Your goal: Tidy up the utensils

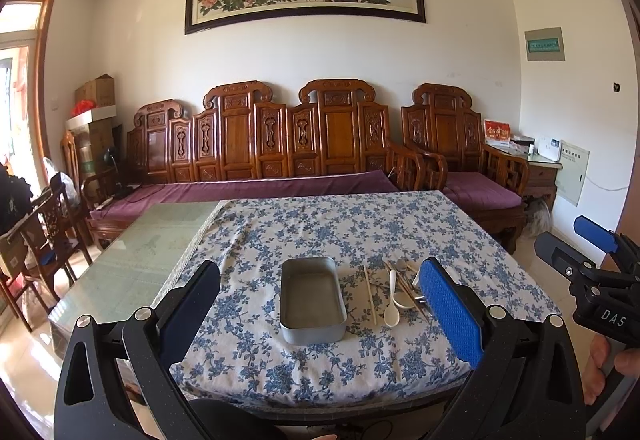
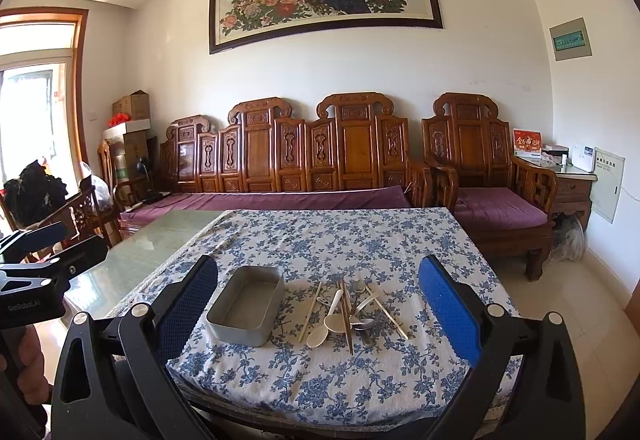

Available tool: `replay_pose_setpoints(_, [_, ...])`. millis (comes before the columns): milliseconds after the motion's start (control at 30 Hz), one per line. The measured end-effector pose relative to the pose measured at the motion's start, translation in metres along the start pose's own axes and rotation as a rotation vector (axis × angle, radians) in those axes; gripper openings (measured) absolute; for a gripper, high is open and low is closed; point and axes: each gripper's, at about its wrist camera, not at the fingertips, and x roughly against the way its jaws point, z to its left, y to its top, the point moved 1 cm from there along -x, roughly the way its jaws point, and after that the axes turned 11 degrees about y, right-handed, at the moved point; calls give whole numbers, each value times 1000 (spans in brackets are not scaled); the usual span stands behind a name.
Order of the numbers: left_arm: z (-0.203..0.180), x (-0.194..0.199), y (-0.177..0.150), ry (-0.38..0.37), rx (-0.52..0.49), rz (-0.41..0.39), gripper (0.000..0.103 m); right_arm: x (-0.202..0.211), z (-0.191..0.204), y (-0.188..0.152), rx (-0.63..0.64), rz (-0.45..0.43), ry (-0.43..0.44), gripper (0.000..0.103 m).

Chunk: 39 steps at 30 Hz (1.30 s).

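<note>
An empty grey metal tin (image 1: 312, 298) (image 2: 249, 304) stands on the blue-flowered tablecloth (image 1: 320, 232) (image 2: 320, 240). To its right lies a loose pile of utensils (image 1: 402, 290) (image 2: 350, 314): white spoons (image 1: 391, 302) (image 2: 325, 328), metal spoons and wooden chopsticks (image 1: 370, 294) (image 2: 310, 312). My left gripper (image 1: 320, 312) is open and empty, held back from the table's near edge, in line with the tin. My right gripper (image 2: 320, 314) is open and empty, also short of the table, in line with the utensils. It also shows at the right edge of the left wrist view (image 1: 592, 264).
The table's left part is bare glass (image 1: 140, 252) (image 2: 152, 244). A carved wooden sofa (image 1: 280, 143) (image 2: 304, 155) with purple cushions stands behind the table. Wooden chairs (image 1: 48, 232) and boxes are at the left, an armchair (image 2: 488, 175) at the right.
</note>
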Motion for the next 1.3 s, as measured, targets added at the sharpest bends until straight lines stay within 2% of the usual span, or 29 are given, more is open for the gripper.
replay_pose_setpoints(1300, [-3, 7, 4, 0, -5, -24, 97, 8, 7, 8, 4, -11, 4, 101])
